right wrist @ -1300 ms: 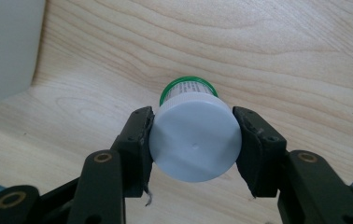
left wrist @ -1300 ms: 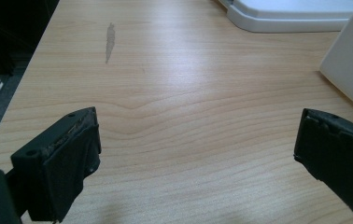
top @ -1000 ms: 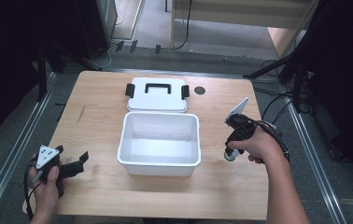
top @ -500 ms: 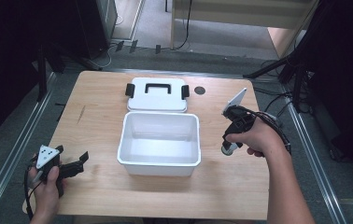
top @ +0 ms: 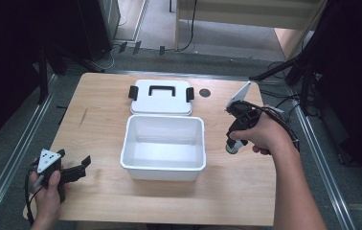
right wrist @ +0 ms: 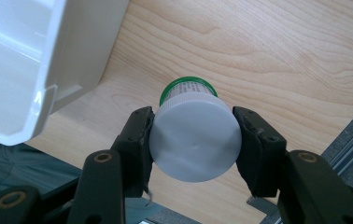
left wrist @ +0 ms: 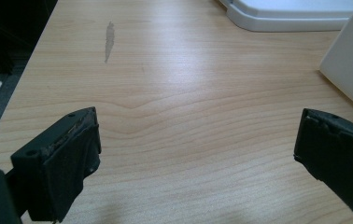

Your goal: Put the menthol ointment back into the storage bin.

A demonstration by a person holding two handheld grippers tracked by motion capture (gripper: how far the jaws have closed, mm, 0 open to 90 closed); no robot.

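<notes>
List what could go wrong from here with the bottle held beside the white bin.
1. The right hand-held gripper pinches the small bottle only by its smooth round white cap, so it may slip or swing.
2. The bottle hangs close to the white bin wall; a low carry might knock the rim.
3. The lid lies just behind the bin, so an overshoot could hit it.

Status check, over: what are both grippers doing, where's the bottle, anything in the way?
Right gripper shut on white-capped bottle, held right of open white bin. Left gripper open, nothing between jaws, over bare table. Lid lies behind bin; path looks clear.
</notes>
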